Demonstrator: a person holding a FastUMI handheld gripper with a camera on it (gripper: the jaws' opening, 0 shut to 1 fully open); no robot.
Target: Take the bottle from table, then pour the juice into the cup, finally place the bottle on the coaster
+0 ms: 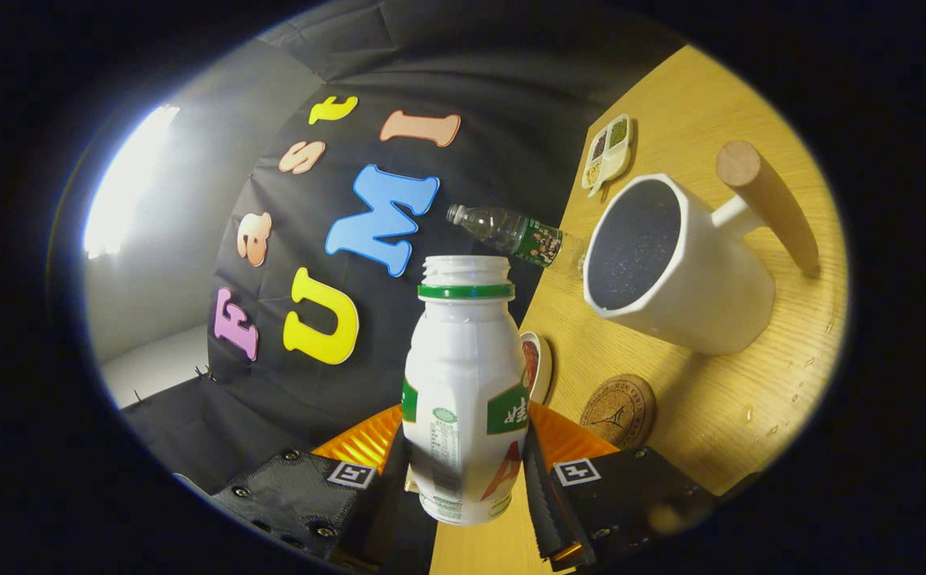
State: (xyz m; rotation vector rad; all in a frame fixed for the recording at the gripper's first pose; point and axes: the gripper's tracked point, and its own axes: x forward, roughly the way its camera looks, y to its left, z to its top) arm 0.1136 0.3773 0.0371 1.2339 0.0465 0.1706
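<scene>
Both fingers of our gripper (466,479) are pressed against the lower body of the juice bottle (464,383), one on each flank, so we hold it pinched between them. Its cap is off and the open threaded mouth, with a green ring below it, points away from us.

In the gripper view the whole scene is rolled: the wooden table (702,415) stands as a slope on one side of the fingers, which suggests that we have the bottle tipped over toward the cup. Beyond the fingers, past the bottle's shoulder on the table side, sits the white cup (678,271) with its wooden handle (766,204); its dark inside faces us, and we cannot tell whether any juice is in it. Just beside the finger on that side lies the round cork coaster (618,411). A small dish (536,363) peeks from behind the bottle. Farther off, a clear plastic water bottle (514,231) and a divided tray of seasonings (608,152) stand near the table's far edge.

We judge the bottle to be light, thin-walled plastic with a smooth printed sleeve: it may give under a hard squeeze and slip under a weak one. The waist just above the base, where we grip, looks the stiffest hold. Droplets on the table near the cup warn of spills.
</scene>
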